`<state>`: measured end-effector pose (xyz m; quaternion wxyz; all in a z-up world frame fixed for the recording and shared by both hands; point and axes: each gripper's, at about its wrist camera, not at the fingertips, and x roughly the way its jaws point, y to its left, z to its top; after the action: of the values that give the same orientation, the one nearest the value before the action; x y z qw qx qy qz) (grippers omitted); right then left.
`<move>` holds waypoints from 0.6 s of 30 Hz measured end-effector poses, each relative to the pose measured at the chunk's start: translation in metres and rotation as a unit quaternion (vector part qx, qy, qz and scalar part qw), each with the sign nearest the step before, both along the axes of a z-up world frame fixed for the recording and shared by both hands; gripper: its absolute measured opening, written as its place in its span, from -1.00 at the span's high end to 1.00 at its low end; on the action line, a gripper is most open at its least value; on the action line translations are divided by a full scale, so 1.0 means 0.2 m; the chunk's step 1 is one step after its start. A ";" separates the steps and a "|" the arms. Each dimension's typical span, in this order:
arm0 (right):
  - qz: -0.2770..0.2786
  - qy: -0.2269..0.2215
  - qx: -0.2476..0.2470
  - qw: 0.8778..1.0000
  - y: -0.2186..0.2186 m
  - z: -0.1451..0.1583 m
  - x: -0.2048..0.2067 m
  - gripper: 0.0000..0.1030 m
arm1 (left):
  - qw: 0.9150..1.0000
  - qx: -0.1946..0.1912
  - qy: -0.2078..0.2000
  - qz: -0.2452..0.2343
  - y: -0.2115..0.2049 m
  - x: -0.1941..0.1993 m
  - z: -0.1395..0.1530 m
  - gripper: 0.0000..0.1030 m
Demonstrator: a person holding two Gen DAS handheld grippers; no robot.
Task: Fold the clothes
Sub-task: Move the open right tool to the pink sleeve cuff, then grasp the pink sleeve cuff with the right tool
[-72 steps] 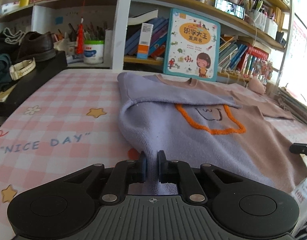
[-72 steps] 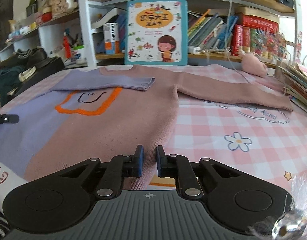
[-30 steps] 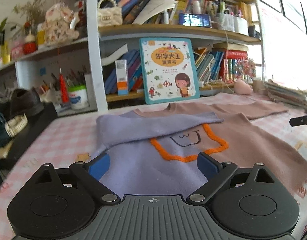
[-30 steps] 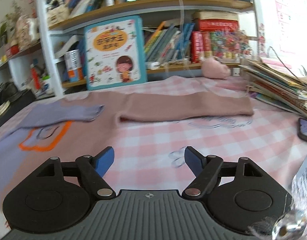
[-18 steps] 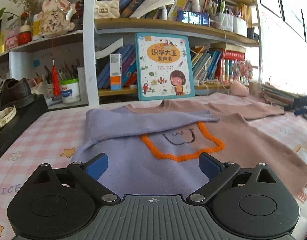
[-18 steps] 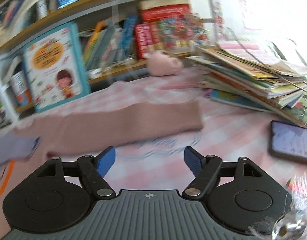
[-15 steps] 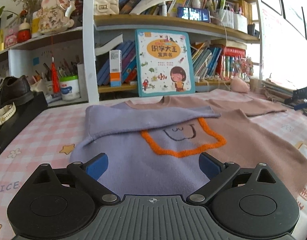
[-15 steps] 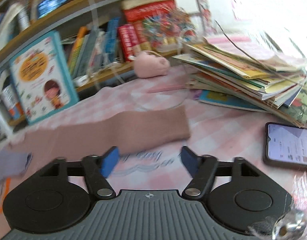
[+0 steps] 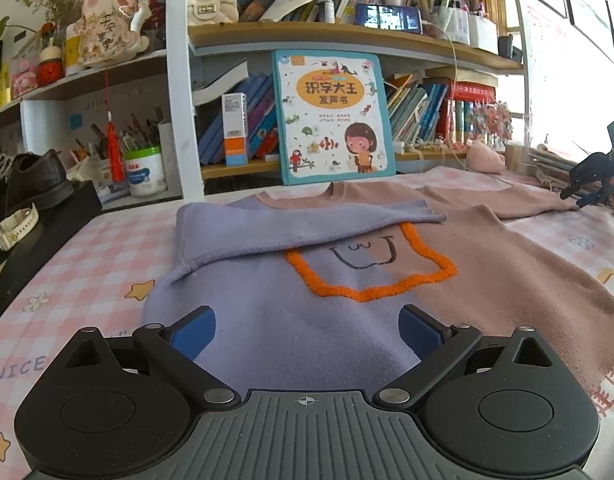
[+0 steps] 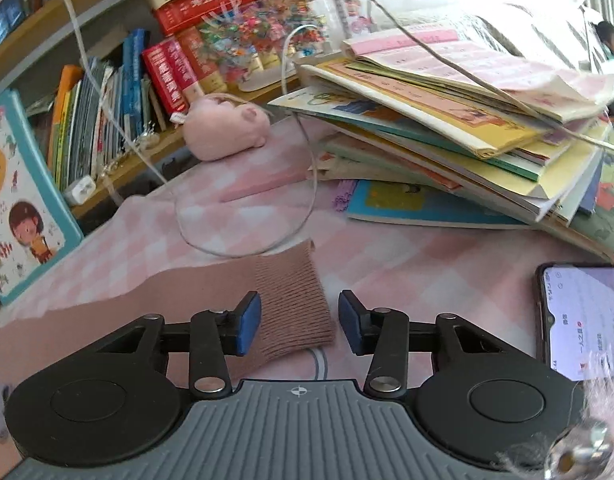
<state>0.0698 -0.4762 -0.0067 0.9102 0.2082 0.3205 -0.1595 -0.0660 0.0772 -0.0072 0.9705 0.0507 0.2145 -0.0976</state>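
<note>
A two-tone sweater (image 9: 347, 320), lilac on the left half and dusty pink on the right, lies flat on a pink checked tablecloth (image 9: 87, 264) and fills the middle of the left wrist view. Its lilac sleeve (image 9: 307, 220) is already folded across the chest, above an orange outlined patch.

A second ago the right gripper (image 10: 299, 322) sat near the sweater's body with its jaws wide. Now it has swung out to the far end of the pink sleeve. The ribbed cuff (image 10: 291, 304) lies at the lower centre of the right wrist view, between the two blue pads (image 10: 249, 322). The jaws are closing, but a gap shows on each side of the cuff, so nothing is gripped yet. A white cable (image 10: 243, 240) loops just above the cuff, a stack of books (image 10: 447, 128) fills the upper right, and a phone (image 10: 587, 320) lies at the right edge.

The left gripper (image 9: 307, 330) has barely moved. It hovers over the lilac hem at the bottom of its view, jaws wide open and empty. The right gripper shows small at the right edge of that view, by the sleeve end.

The second sleeve fold looks about to begin: once the cuff is pinched, it can likely be carried back across the chest.
</note>
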 end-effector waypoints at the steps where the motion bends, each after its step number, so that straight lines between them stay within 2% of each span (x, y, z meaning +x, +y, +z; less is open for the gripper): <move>1: 0.006 0.004 -0.011 1.000 0.02 0.00 0.00 0.20 | 1.000 -0.001 0.000 0.001 0.00 0.00 0.00 -0.94; 6: 0.055 0.039 -0.087 0.994 0.12 -0.01 0.03 0.21 | 1.000 0.002 -0.003 0.004 0.00 -0.01 0.00 -0.94; 8: 0.061 0.042 -0.095 0.993 0.13 -0.01 0.03 0.27 | 1.000 0.006 0.000 0.005 -0.01 0.00 -0.01 -0.95; 10: 0.068 0.039 -0.084 0.993 0.12 -0.01 0.03 0.51 | 1.000 0.009 0.001 0.004 -0.01 0.00 -0.01 -0.95; 12: 0.069 0.037 -0.069 0.995 0.11 -0.01 0.03 0.62 | 1.000 0.011 0.000 0.003 -0.01 -0.01 -0.01 -0.95; 13: 0.069 0.036 -0.062 0.995 0.11 0.00 0.03 0.75 | 1.000 0.011 -0.001 0.002 -0.02 -0.01 -0.01 -0.95; 18: 0.069 0.022 -0.028 0.997 0.14 0.07 0.02 0.81 | 1.000 0.010 -0.004 0.002 -0.01 -0.01 -0.01 -0.95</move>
<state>0.0732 -0.4479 0.0073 0.9172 0.1563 0.3495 -0.1100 -0.0685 0.0743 -0.0090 0.9709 0.0601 0.2121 -0.0938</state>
